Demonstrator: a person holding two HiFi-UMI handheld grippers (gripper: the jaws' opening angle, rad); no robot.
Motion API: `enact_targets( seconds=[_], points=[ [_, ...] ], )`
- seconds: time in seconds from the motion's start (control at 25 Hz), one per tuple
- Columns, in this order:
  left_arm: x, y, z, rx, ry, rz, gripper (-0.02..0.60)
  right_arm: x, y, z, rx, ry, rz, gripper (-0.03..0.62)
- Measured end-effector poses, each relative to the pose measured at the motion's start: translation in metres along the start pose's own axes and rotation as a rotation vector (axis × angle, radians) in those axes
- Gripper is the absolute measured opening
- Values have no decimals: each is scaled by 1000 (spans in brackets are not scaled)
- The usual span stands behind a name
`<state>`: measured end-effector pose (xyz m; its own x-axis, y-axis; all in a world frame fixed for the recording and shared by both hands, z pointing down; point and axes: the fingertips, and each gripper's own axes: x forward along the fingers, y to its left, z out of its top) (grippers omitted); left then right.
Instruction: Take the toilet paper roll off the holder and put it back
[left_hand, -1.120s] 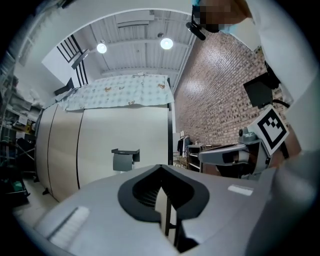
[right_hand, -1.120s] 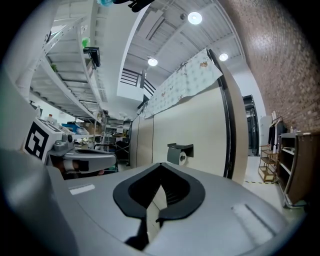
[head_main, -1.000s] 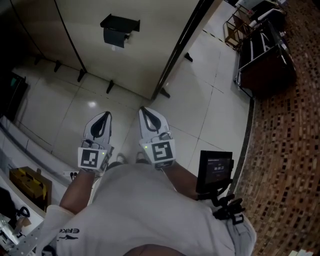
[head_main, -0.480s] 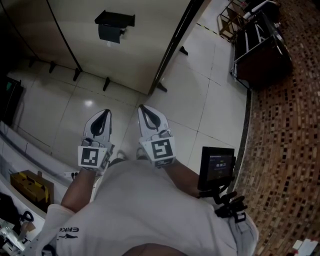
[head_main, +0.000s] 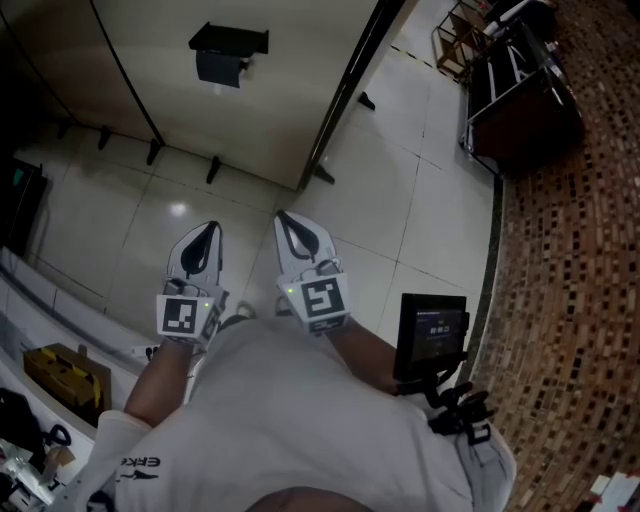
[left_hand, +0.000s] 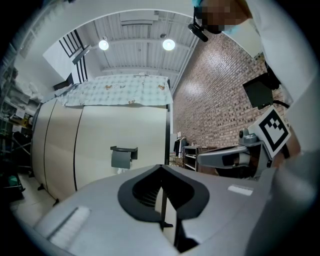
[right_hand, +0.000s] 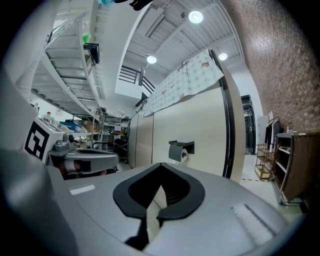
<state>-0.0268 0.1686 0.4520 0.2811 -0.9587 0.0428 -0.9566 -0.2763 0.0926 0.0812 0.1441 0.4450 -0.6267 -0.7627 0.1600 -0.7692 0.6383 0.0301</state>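
Looking down through the head camera, I saw the left gripper and the right gripper side by side above the white tiled floor. They were close together but not touching, and both pointed toward the beige partition wall. The left jaws were closed tip to tip with nothing between them, and the right jaws were likewise closed and empty. The toilet paper holder, a dark bracket with a flat lid, hung on that wall well ahead of both grippers. In the right gripper view I could see the toilet paper roll sitting in the holder under the lid, its white end showing at the right side. Neither gripper was near it. A small screen showed just beside my right arm. A brick wall ran along the right, with a dark rack against it.
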Motion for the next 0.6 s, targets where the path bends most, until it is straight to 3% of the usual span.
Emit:
enact_targets(
  seconds=[0.24, 0.6],
  points=[
    [-4, 3, -7, -2, 30, 7, 2, 0, 5, -1, 13, -7, -3, 12],
    [-6, 7, -1, -1, -6, -5, 2, 1, 12, -4, -1, 12, -5, 12]
  ],
)
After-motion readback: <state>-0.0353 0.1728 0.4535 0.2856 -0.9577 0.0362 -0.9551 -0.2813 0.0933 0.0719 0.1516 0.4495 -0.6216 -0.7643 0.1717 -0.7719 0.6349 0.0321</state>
